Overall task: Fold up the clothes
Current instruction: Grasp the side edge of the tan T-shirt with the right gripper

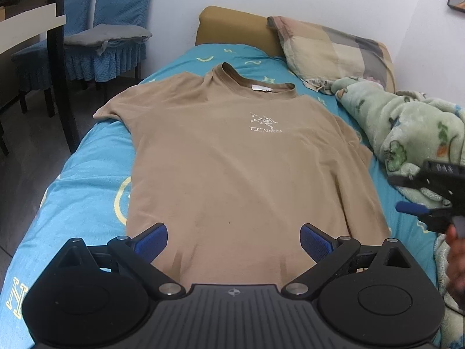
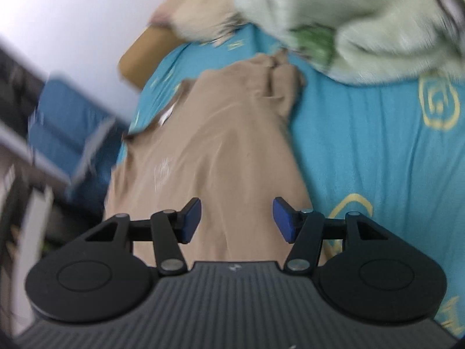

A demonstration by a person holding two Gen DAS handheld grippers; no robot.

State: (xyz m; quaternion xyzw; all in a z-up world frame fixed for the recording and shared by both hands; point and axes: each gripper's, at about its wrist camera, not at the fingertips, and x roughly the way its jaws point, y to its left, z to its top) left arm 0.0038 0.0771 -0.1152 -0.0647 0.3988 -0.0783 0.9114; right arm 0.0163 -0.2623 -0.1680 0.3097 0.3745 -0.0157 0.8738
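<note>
Your left gripper [image 1: 234,242] is held over the hem end of the tan T-shirt [image 1: 232,151], jaws spread wide, blue pads clear of the fabric and nothing between them. The shirt lies front-up and mostly flat on the bed's turquoise sheet [image 1: 84,186], collar toward the mustard headboard [image 1: 232,26], white chest logo [image 1: 263,123] facing up. Its sleeve on the left of the view is spread out to the mattress edge; the opposite sleeve is rumpled and partly tucked against the body. A patchwork pillow [image 1: 328,49] leans on the headboard, and a green fleece blanket [image 1: 407,128] is heaped just beside the shirt on the right. Your right gripper [image 1: 436,192] shows at the right edge of the left wrist view, above the blanket's near edge. In the right wrist view, which is motion-blurred, your right gripper [image 2: 237,219] is released too, jaws apart with the shirt [image 2: 209,157] showing through the gap; whether the pads touch cloth cannot be told. A blue-covered chair [image 1: 101,37] stands beyond the bed's left side.
</note>
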